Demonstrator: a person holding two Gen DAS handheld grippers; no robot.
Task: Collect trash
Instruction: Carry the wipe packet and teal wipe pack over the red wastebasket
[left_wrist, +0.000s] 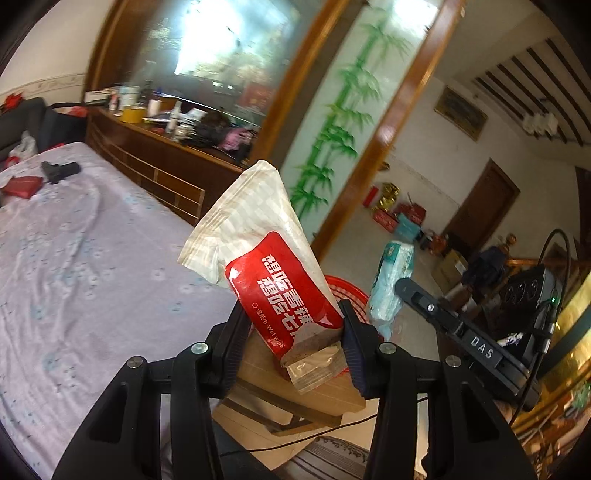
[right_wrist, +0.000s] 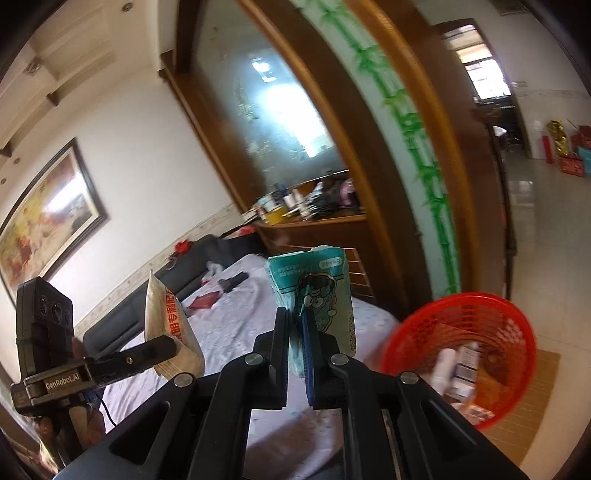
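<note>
**Mia:** Left tongs (left_wrist: 293, 343) are squeezed onto a red and white wet wipe packet (left_wrist: 266, 266). They pinch its bottom end, and the packet sticks up in the air.

**Ben:** What about the other one?

**Mia:** Right tongs (right_wrist: 297, 332) are almost closed. They grip a teal tissue pack (right_wrist: 317, 288) with a cartoon face on it, and it stands up too.

**Ben:** Where is the bin?

**Mia:** A red basket (right_wrist: 461, 314) sits to the right of the right tongs, on a wooden stool (left_wrist: 314, 398). It already has some small boxes (right_wrist: 463, 369) in it.

**Ben:** Are the two tongs close?

**Mia:** Yes, side by side, with the wipe packet on the left and the tissue pack on the right.

**Ben:** And behind them?

**Mia:** A bed (left_wrist: 92, 277) with a purple flower sheet. Far off on it lie a black thing (left_wrist: 59, 170) and a red packet (left_wrist: 22, 184). A brown shelf (left_wrist: 155, 147) full of stuff stands past the bed.
</note>
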